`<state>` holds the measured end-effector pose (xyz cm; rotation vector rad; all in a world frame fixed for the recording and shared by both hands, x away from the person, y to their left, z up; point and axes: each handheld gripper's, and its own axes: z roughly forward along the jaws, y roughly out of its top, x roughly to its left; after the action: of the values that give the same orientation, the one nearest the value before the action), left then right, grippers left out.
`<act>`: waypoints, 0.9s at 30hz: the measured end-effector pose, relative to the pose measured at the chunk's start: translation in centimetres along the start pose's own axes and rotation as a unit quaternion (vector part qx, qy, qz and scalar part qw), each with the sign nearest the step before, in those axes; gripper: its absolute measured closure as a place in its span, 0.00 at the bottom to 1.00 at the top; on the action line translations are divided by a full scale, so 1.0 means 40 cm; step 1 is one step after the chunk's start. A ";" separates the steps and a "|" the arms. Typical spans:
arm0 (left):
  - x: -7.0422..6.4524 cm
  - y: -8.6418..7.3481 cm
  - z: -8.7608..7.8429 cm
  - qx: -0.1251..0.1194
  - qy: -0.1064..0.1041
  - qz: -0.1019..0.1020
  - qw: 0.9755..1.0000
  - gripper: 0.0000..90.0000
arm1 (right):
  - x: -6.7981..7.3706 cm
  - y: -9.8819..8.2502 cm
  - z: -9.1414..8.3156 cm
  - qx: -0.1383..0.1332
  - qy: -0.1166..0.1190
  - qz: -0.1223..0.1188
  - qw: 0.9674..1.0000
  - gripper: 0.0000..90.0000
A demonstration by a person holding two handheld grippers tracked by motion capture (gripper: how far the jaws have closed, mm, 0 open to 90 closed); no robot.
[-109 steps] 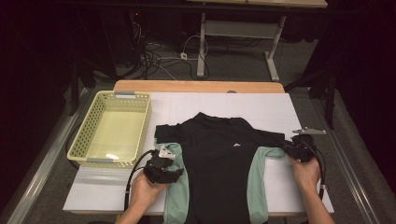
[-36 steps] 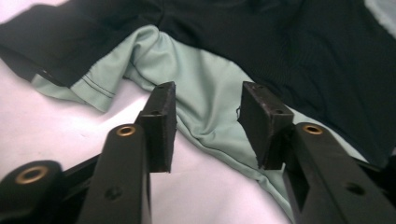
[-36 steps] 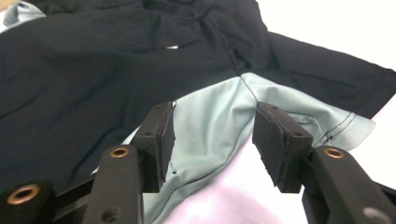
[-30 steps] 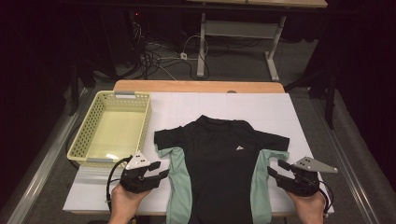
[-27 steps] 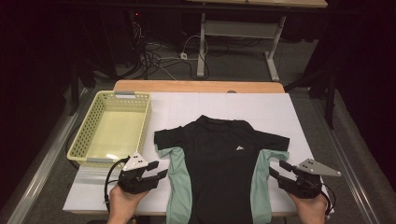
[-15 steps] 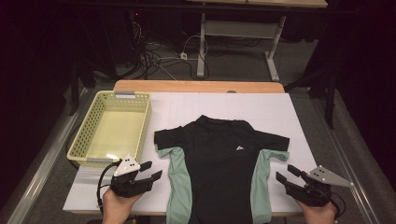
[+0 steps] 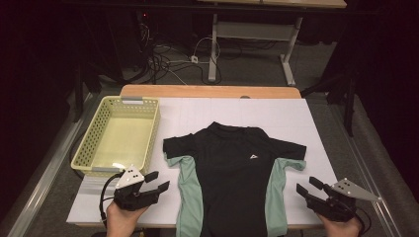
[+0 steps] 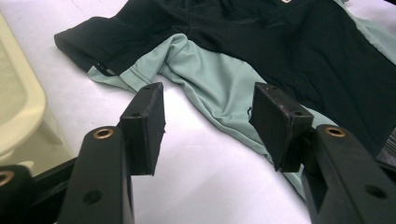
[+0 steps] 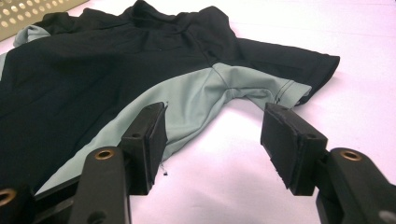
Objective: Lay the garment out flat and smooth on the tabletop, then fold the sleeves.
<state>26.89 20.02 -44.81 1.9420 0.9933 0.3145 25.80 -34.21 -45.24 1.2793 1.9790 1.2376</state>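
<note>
Spread flat, front up, across the white desk [image 7: 316,116]: black shirt [image 7: 232,173] with mint-green side panels, sleeves out. Beside its left edge, left gripper [image 7: 157,180], jaws apart, empty, just been opening. Beside its right edge, right gripper [image 7: 308,186], likewise. Both drawn outward off the shirt since earlier.

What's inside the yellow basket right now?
The basket looks empty; its pale floor shows bare. The near wall hides a strip of the floor behind it. The shirt lies beside it on the table.
</note>
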 end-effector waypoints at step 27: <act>-0.031 0.085 -0.001 -0.032 -0.016 0.017 0.999 0.48 | 0.007 -0.002 -0.001 0.000 0.002 -0.009 1.000 0.46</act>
<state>27.82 18.18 -41.83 1.9010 0.9197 0.3298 25.63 -34.01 -45.29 1.2566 1.9906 1.2324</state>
